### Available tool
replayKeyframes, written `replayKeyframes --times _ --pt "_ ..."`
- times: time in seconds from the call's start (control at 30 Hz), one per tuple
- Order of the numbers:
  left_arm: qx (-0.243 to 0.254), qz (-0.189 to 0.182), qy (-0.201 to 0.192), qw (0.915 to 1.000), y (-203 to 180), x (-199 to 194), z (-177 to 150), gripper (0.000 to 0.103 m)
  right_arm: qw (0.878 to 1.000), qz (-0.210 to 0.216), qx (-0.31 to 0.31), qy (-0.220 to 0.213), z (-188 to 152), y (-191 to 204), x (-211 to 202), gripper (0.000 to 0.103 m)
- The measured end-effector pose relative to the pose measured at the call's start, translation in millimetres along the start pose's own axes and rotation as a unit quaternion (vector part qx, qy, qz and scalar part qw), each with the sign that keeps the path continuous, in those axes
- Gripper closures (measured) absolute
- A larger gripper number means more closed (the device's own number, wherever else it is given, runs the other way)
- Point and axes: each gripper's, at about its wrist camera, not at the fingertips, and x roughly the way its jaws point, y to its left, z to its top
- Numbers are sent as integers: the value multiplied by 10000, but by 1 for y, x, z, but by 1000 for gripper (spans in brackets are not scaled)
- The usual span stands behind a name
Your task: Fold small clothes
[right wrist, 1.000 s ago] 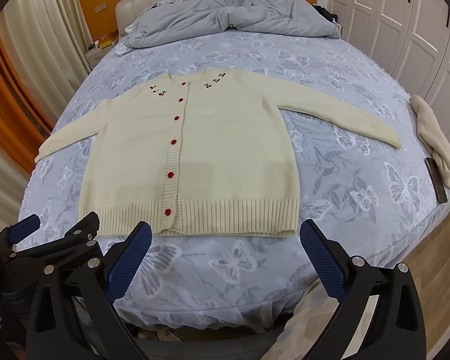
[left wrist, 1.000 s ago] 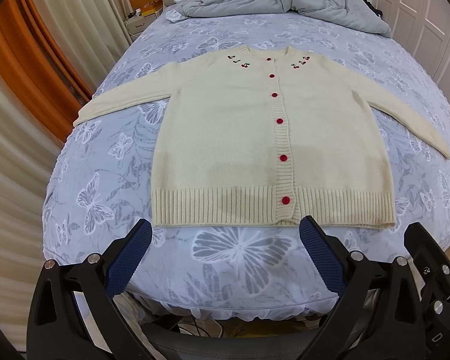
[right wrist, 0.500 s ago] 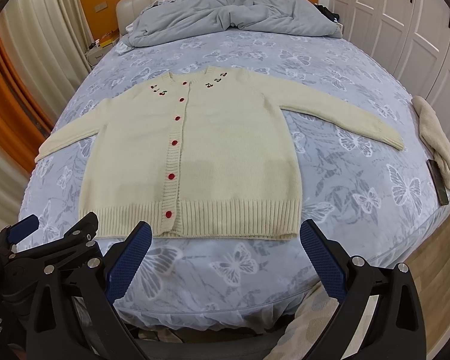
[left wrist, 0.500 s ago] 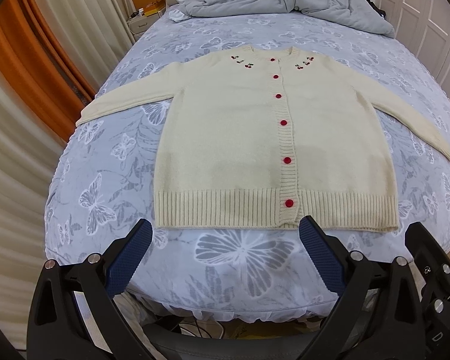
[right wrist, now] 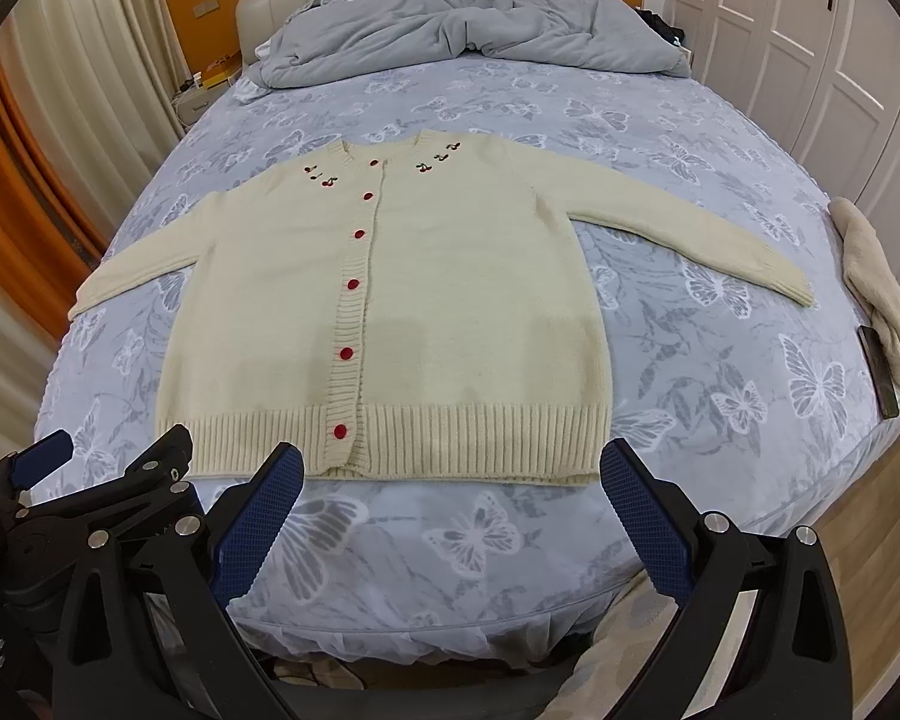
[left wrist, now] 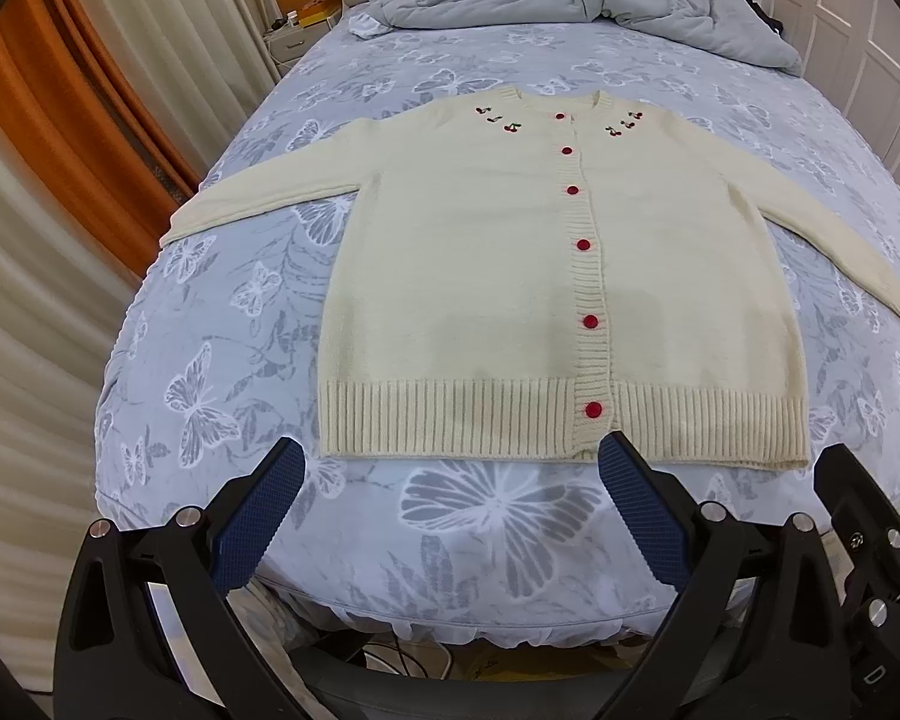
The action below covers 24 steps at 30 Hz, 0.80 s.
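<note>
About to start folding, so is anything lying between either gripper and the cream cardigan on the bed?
Nothing visible. Only bare butterfly sheet separates the open left gripper and open right gripper from the cardigan hem.

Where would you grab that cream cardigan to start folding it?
Probably a cuff: the cardigan lies flat, buttoned, sleeves spread. The left gripper could take the left sleeve from its outer side, the right gripper the other sleeve.

Cardigan (left wrist: 480, 276): matt cream knit, ribbed hem. Bedsheet (left wrist: 240, 312): smooth printed cloth. Gripper pads (right wrist: 258, 519): textured blue rubber-like facing.
</note>
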Motion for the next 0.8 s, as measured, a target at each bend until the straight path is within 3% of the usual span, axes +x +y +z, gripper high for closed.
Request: replayKeyframes --times 0.4,0.47,0.53,0.67,0.8 --pt "-19 46 22 10000 1 5 2 7 10000 42 -5 36 2 4 6 5" --pt "-20 -19 98 9999 0 11 2 7 9997 246 4 97 1 2 15 5" --pt "-120 -201 111 9997 3 15 2 7 9971 715 120 245 3 -8 30 5" --pt "-532 -304 -109 9981 23 23 3 6 9896 1046 938 318 8 -69 57 5" --pt "-748 -289 -105 9967 40 43 5 6 9776 584 2013 187 30 -181 96 5"
